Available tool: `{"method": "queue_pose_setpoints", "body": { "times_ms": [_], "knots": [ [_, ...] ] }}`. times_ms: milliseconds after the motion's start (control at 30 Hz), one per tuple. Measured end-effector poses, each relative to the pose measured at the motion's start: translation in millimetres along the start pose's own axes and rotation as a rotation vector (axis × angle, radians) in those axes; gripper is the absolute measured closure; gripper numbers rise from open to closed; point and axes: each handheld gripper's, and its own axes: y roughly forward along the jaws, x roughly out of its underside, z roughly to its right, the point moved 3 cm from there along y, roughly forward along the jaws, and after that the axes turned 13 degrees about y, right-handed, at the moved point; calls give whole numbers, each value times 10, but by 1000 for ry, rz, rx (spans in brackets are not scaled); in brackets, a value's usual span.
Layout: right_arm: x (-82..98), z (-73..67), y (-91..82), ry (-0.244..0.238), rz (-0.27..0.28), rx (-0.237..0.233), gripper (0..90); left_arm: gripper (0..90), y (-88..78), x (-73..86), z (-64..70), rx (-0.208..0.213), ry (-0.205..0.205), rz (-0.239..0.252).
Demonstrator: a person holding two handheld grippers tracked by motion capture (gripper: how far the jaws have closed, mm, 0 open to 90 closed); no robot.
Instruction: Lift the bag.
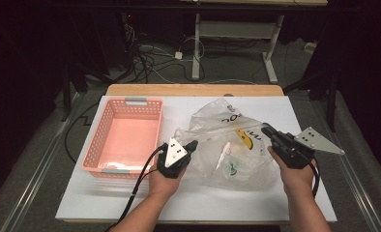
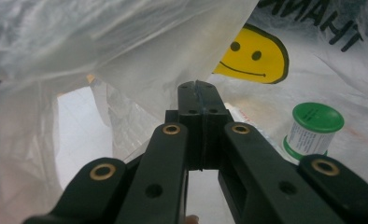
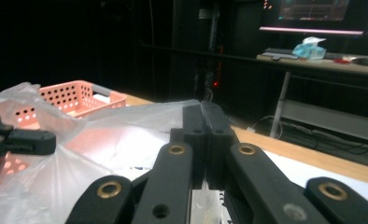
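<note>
A clear plastic bag [image 1: 227, 140] with a yellow smiley face [image 2: 254, 56] lies on the white table top [image 1: 188, 198]. Inside it are a green-capped white spool [image 2: 313, 128] and a small white packet [image 1: 225, 154]. My left gripper [image 1: 193, 145] is shut on the bag's left edge, and in the left gripper view the film [image 2: 140, 60] runs into the closed jaw tips of the left gripper [image 2: 198, 91]. My right gripper [image 1: 266, 128] is shut on the bag's right edge, lifting it taut. The right gripper view shows the right gripper [image 3: 203, 112] pinching the film [image 3: 126, 135].
A pink perforated basket [image 1: 125, 135] stands at the table's left, close to the left hand, with something white in its near corner. Beyond the wooden far edge [image 1: 193, 90] are cables on the floor and a desk frame [image 1: 237, 34].
</note>
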Motion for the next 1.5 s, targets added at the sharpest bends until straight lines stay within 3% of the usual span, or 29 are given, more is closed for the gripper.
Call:
{"method": "queue_pose_setpoints", "body": {
  "times_ms": [100, 333, 733, 1100, 1500],
  "knots": [
    [-60, 21, -28, -5, 15, 9, 900, 883, 19, -78, 21, 3, -12, 21],
    [-232, 111, -41, -16, 41, 49, 900, 883, 75, -327, 19, -10, 18, 50],
    [-413, 256, -98, 4, 130, 86, 900, 883, 72, -635, -248, -74, 15, 123],
    [-479, 138, -4, -6, 180, 72, 900, 883, 28, -989, -357, -118, 57, 208],
    [-799, -57, 67, -24, 267, 47, 900, 883, -71, -1503, -529, -168, 101, 326]
  ]
}}
